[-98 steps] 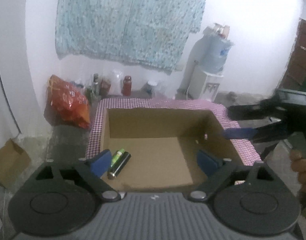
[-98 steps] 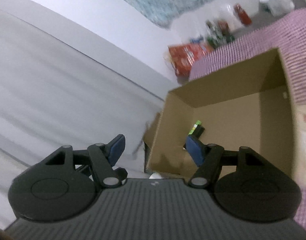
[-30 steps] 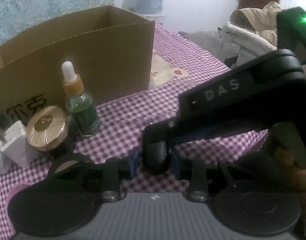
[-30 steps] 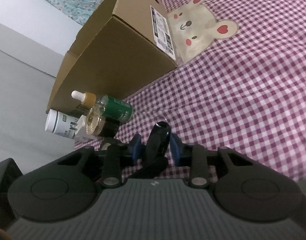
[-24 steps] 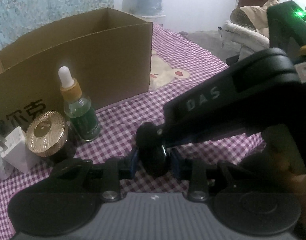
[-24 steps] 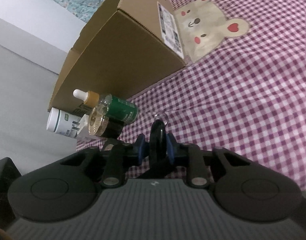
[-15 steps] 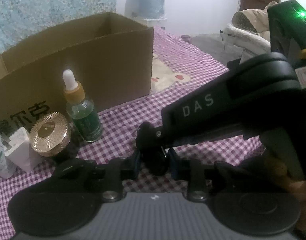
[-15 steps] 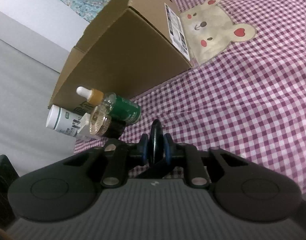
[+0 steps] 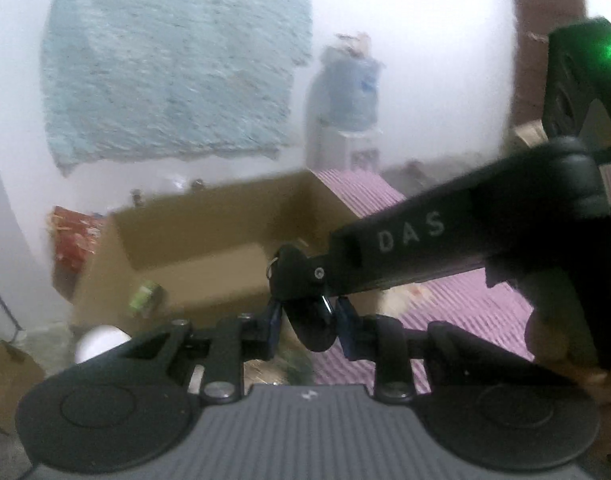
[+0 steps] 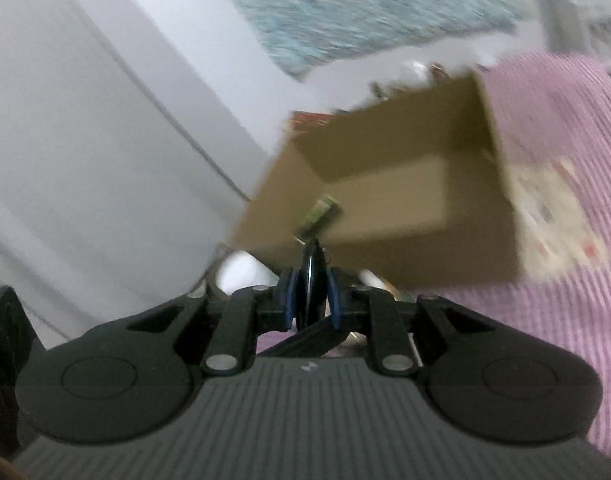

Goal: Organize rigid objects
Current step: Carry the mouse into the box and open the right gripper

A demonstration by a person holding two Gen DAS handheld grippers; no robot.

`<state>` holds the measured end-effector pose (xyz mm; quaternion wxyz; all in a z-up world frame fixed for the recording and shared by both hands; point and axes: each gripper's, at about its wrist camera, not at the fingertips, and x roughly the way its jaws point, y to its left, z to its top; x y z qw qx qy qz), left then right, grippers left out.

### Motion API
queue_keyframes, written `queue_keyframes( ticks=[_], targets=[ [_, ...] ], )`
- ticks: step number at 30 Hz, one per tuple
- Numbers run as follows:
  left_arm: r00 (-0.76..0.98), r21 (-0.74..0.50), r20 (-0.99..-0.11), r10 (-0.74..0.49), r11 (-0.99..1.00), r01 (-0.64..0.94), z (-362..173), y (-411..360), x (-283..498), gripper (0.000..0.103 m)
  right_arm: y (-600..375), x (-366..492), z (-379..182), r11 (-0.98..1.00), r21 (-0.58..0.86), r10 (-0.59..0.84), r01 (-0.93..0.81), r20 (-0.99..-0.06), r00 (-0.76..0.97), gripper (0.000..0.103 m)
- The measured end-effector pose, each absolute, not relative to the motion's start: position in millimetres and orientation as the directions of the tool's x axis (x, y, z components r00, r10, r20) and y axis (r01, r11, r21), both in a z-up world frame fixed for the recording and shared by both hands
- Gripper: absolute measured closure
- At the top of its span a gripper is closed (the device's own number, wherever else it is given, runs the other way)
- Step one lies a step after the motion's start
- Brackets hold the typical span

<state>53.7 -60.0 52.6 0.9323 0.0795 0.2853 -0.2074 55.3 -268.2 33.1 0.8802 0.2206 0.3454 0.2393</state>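
A small black key fob (image 9: 311, 330) with a metal ring hangs in the air, held from two sides. My left gripper (image 9: 307, 314) is shut on it, blue pads against its flat faces. My right gripper (image 10: 310, 294) is shut on the same fob (image 10: 310, 268) edge-on; in the left wrist view its black finger (image 9: 405, 236) reaches in from the right. Just beyond stands the open cardboard box (image 9: 193, 220), seen from above its near rim, with a green battery (image 9: 145, 298) on its floor. The right wrist view shows the box (image 10: 385, 152) and battery (image 10: 321, 210) ahead.
The purple checked cloth (image 9: 465, 308) covers the surface to the right of the box. A white bottle cap (image 9: 101, 340) shows below my left fingers. A red bag (image 9: 73, 236) and a water dispenser (image 9: 345, 112) stand behind, near the wall. Both views are blurred.
Both grippers have risen together with the fob, off the cloth. The bottles and gold-lidded jar have dropped out of view, and the box's inside now shows.
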Motion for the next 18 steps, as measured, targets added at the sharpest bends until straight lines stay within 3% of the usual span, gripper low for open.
queue_keyframes(
  ticks=[7,18],
  targets=[
    [0.689,-0.07,-0.659,-0.302,0.937,0.343,63,-7,141,0.073,-213,155,54,0.752,0.573,0.65,-0.324,-0.567,0.505,0.087],
    [0.479,-0.146,-0.842,-0.246,0.96,0.238,3,16,251,0.073,-175,295,-19,0.755,0.65,0.647,-0.086,-0.719,0.252,0.088]
  ],
)
